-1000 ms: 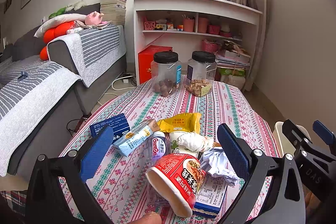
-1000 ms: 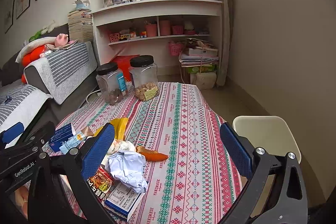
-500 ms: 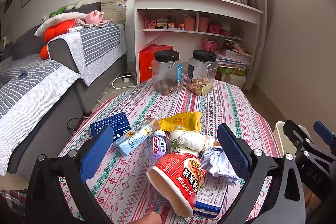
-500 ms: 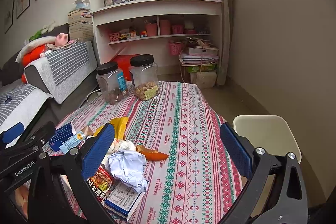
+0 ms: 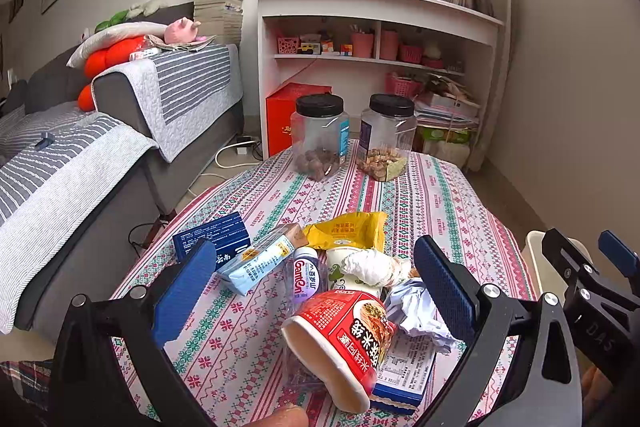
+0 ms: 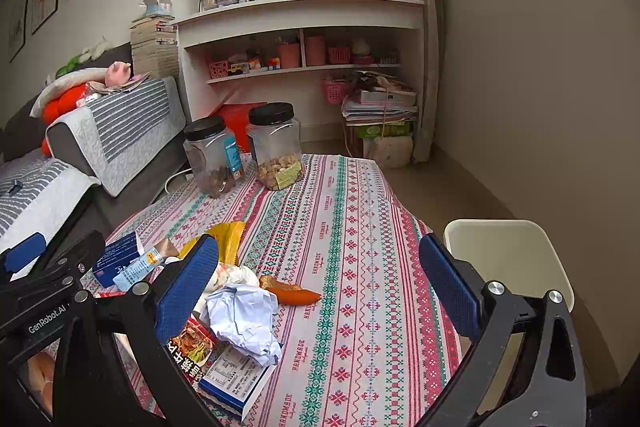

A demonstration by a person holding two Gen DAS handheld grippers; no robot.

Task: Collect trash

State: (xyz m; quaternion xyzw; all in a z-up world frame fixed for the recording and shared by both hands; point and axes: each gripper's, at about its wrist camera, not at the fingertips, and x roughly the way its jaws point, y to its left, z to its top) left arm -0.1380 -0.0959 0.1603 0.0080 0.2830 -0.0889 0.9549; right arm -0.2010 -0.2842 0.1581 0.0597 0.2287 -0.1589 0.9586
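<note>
Left wrist view: left gripper (image 5: 312,291) wide open, nothing held, hovering over near end of table (image 5: 432,203) w/ patterned cloth. Trash pile between & just beyond the jaws: red noodle cup (image 5: 340,343) on its side, nearest, mouth facing near-left; crumpled paper (image 5: 416,311) just right of it, touching; blue-edged box (image 5: 404,375) flat under both. Farther: small bottle (image 5: 305,277), white cup w/ wadded tissue (image 5: 372,265), yellow wrapper (image 5: 348,231), light-blue carton (image 5: 260,259), dark blue box (image 5: 212,235) at far left of pile. Two black-lidded jars (image 5: 320,137) at far end, well apart from trash.

Right wrist view: right gripper (image 6: 320,287) also wide open, empty, over bare cloth right of pile. Crumpled paper (image 6: 244,319) near its left finger; orange peel (image 6: 292,293) just beyond paper. Cream chair seat (image 6: 504,255) off table's right edge. Left gripper body visible at far-left edge.
</note>
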